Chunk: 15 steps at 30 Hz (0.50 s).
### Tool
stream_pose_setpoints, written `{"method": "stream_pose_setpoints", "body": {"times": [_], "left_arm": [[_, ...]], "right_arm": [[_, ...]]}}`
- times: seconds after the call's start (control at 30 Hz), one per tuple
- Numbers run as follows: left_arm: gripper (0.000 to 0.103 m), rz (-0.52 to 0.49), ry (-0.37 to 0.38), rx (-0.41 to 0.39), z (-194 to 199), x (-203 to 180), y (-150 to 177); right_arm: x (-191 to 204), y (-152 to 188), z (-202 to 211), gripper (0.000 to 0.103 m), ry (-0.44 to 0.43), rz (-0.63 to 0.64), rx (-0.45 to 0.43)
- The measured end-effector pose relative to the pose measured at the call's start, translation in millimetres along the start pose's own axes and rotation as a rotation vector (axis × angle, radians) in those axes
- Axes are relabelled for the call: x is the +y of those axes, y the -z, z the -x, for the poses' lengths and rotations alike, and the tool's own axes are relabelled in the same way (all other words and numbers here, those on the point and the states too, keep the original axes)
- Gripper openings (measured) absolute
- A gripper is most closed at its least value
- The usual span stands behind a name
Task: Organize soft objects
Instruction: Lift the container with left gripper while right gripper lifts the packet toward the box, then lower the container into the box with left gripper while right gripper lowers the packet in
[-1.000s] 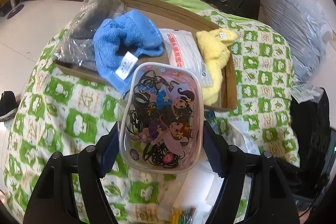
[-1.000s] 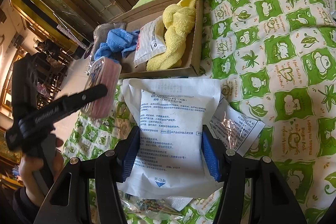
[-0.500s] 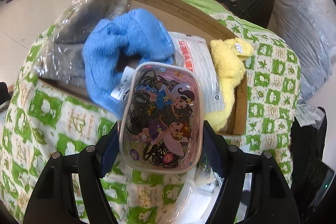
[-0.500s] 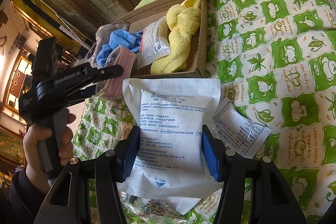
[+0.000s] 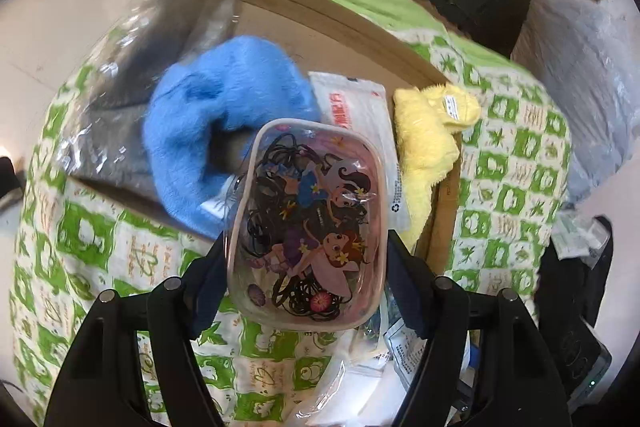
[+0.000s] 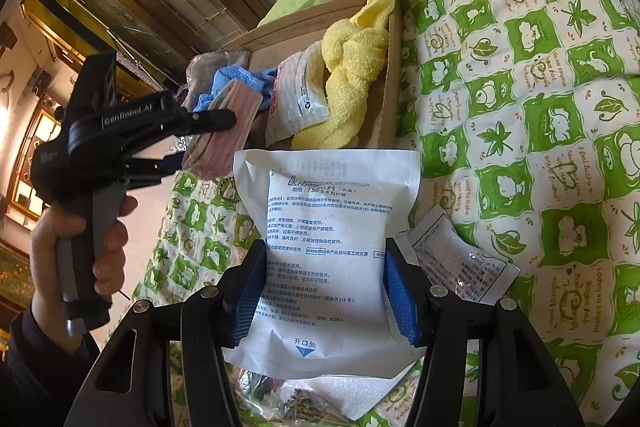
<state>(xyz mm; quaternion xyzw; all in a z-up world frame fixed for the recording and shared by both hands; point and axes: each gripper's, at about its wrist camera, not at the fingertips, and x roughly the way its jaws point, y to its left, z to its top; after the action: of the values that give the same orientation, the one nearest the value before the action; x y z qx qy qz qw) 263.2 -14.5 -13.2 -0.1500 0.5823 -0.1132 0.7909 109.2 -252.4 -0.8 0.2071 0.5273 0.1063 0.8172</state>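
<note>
Since the earlier frames the left gripper has carried its clear cartoon-printed pouch of black hair ties closer to the cardboard box, so the box now fills more of the left wrist view and the pouch's far end overlaps the box's near edge. The right gripper has stayed put, its blue pads pressed against both sides of a white printed packet.

Everything sits on a green-and-white quilt, with dark glass-fronted cabinets and pale floor around it. Ahead of the left claw the box holds a blue fleece cloth, a bagged grey item at far left, a white sachet and a yellow towel at right. The box's front wall lies just beyond the right claw's packet; open quilt spreads to its right, and a smaller flat sachet lies just beside its right finger.
</note>
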Motion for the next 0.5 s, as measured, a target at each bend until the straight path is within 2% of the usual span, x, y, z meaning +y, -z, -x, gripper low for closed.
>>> {"method": "stream_pose_setpoints", "body": {"times": [0.07, 0.2, 0.33, 0.43, 0.5], "left_arm": [[0.072, -0.008, -0.037, 0.034, -9, -2, -4], [0.072, -0.005, -0.062, 0.036, -12, -1, -14], [0.072, -0.028, -0.113, 0.025, -12, 3, -27], [0.072, -0.082, -0.165, 0.003, -17, 3, -31], [0.072, -0.105, -0.169, -0.012, -22, 5, -29]], "right_arm": [[-2, 1, 0, 0.056, 0.0, -0.006, 0.002], [-5, 0, 4, 0.056, 0.004, -0.012, -0.009], [-4, -2, 7, 0.056, 0.003, -0.012, -0.014], [-3, -6, 7, 0.056, 0.01, -0.005, -0.015], [-1, -12, 8, 0.056, 0.021, 0.008, -0.02]]}}
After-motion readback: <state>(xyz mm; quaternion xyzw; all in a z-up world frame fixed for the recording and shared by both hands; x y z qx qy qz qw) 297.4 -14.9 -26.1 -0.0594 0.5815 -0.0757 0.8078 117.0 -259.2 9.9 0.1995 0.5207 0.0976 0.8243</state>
